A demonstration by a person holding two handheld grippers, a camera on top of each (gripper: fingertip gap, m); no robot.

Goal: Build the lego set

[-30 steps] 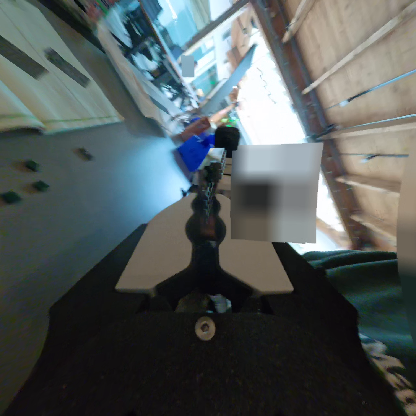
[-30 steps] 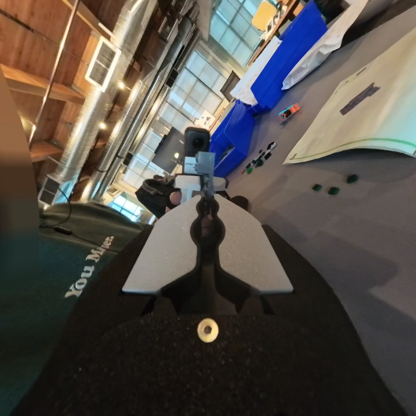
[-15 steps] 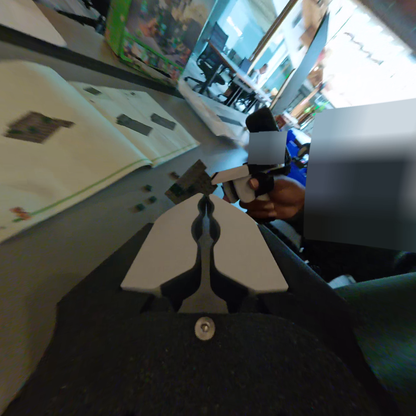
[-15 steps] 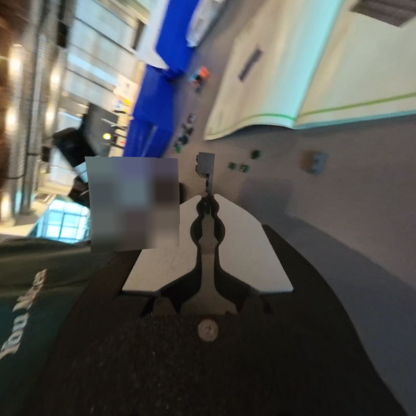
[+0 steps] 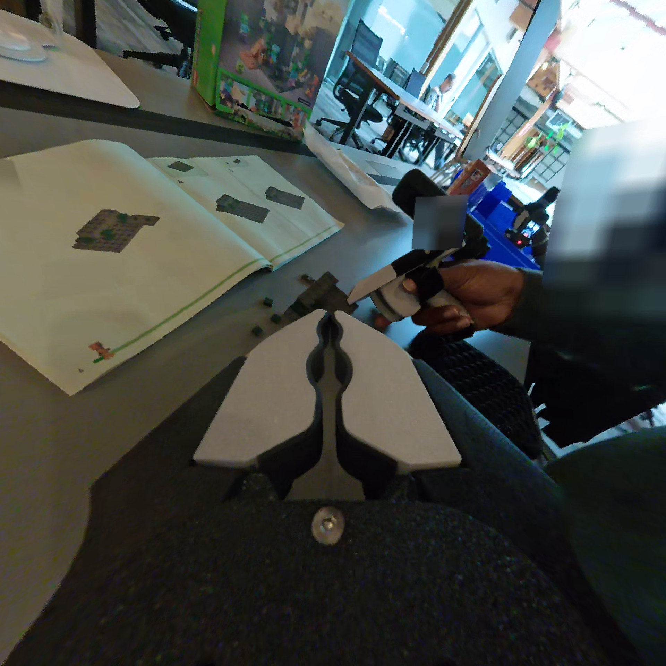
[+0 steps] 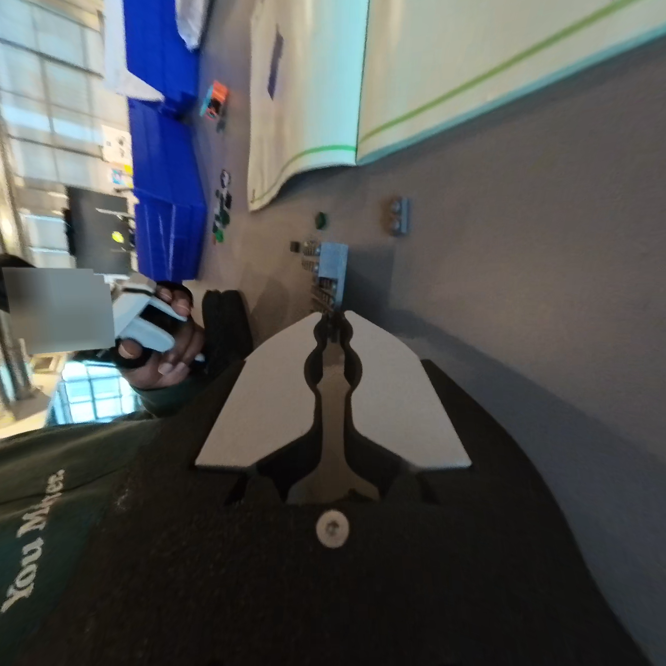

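My right gripper point(image 6: 333, 315) is shut on the edge of a grey lego plate assembly point(image 6: 329, 274) with dark green patches, held on edge close over the grey table point(image 6: 504, 288). In the left wrist view the same plate point(image 5: 319, 293) sits in the right gripper's white fingers point(image 5: 371, 284), just beyond my left gripper point(image 5: 329, 315). The left gripper is shut with nothing between its jaws. It also shows in the right wrist view point(image 6: 151, 320), in a hand to the left and apart from the plate.
An open instruction booklet point(image 5: 144, 252) lies left of the plate, with the lego box point(image 5: 259, 65) behind it. Small green pieces point(image 5: 267, 302) and a grey brick point(image 6: 400, 216) lie loose on the table. Blue bins point(image 6: 165, 180) stand at the far side. My right fingertips sit around 15 cm from my left ones.
A second ago both grippers held the plate up between them. The left gripper has let go and drawn back. The right gripper has swung the plate down towards the table.
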